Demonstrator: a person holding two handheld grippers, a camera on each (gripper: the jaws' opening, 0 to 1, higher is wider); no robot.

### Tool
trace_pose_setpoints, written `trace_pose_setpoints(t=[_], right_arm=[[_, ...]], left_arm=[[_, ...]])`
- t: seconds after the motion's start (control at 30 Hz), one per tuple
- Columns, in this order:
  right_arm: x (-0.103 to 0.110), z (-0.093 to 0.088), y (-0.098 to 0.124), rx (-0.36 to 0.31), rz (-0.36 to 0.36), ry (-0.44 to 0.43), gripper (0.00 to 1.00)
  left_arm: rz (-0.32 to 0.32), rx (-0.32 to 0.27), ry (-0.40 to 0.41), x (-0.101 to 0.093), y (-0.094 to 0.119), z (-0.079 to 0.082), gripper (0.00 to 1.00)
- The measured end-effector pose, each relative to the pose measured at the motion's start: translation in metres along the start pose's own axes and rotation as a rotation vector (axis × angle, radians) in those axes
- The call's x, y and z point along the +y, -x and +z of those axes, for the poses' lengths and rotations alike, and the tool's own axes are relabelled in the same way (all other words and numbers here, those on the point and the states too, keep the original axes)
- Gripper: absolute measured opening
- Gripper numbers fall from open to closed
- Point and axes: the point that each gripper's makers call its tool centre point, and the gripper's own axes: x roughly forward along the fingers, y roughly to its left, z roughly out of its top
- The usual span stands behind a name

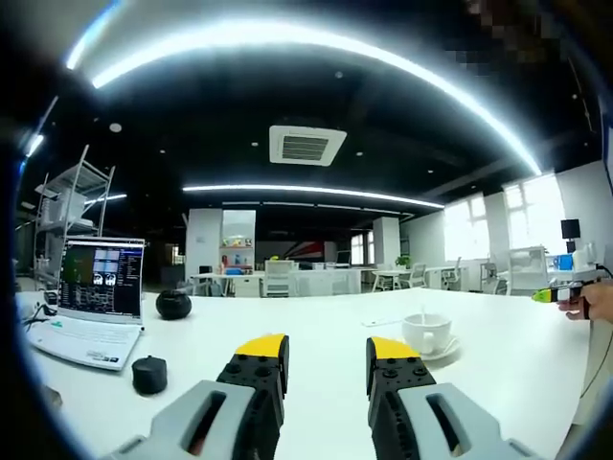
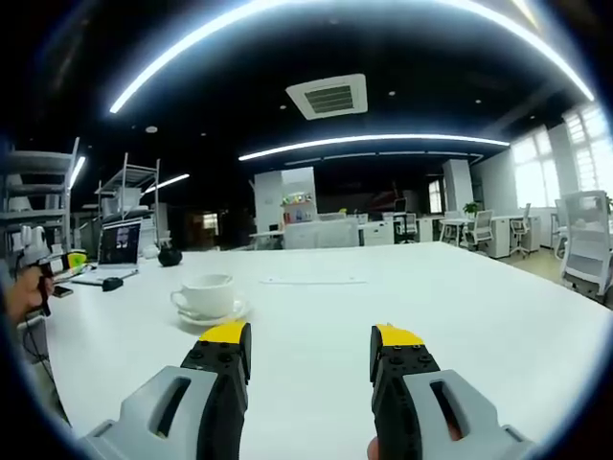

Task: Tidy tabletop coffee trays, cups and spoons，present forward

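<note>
Approach is the step I judge myself in: both my left tool (image 1: 327, 368) and right tool (image 2: 311, 359) hover released, level above the bench (image 2: 460, 316), grasping nothing. Ahead sits the cup (image 2: 206, 293) on its saucer (image 2: 213, 315); next I must close in squarely.

The worktop (image 1: 335, 326) was plain white; the cup (image 1: 426, 333) and its saucer (image 1: 442, 351) near its right edge were white too. Both the left gripper (image 1: 326, 369) and the right gripper (image 2: 311, 359) had black jaws tipped yellow on grey bodies; a black mouse (image 1: 149, 374) sat beside the white laptop (image 1: 91, 307) toward the left edge.
</note>
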Motion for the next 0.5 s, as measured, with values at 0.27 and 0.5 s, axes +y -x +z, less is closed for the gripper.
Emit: trace_pose_setpoints(t=[0.27,0.5], right_arm=[[-0.007,-0.009,-0.006,0.012,-0.013,0.006,0.51],[-0.023,0.017,-0.010,-0.076,-0.050,-0.009,0.51]], left_arm=[[-0.013,0.004,-0.004,0.000,-0.007,-0.003,0.34],[-0.026,0.014,-0.029,0.004,-0.011,0.003,0.35]])
